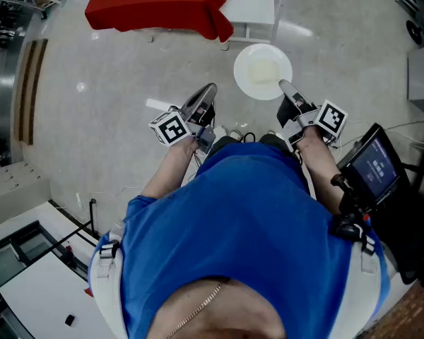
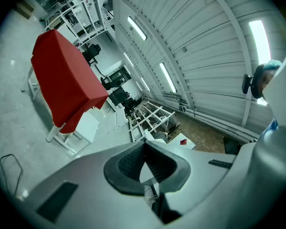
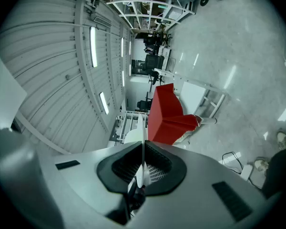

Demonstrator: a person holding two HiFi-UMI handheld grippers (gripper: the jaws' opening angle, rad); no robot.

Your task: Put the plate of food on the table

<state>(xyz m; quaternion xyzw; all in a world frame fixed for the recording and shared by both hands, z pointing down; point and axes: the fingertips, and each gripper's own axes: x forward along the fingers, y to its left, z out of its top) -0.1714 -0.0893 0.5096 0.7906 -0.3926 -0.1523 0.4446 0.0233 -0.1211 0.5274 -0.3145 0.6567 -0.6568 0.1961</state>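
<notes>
- Looking down past a blue shirt, I see the plate is not on the red tabletop. It's held over the grey floor, just short of the tabletop's near right corner.
- Right hand-held gripper has the plate by the rim, on the side away from the red tabletop. Pale food sits mid-plate.
- Only the right gripper view settles that grip for me: the jaws are nipped on the thin white rim. There the plate is edge-on, a bare line running out toward the red tabletop dead ahead.
- Left hand-held gripper is left of the plate and apart from it, on the same near side of the red tabletop.
- Its own view gives what the head view can't: pads pressed together at the tips, nothing between them.
- That left gripper view puts the red tabletop off to the upper left, tilted, with white legs under the cloth. The plate shows only in the other two views.
- Head view alone gives me the two marker cubes and a dark screen unit at the person's right, well apart from the red tabletop.
- A white frame stands just beside the red tabletop's right end.
</notes>
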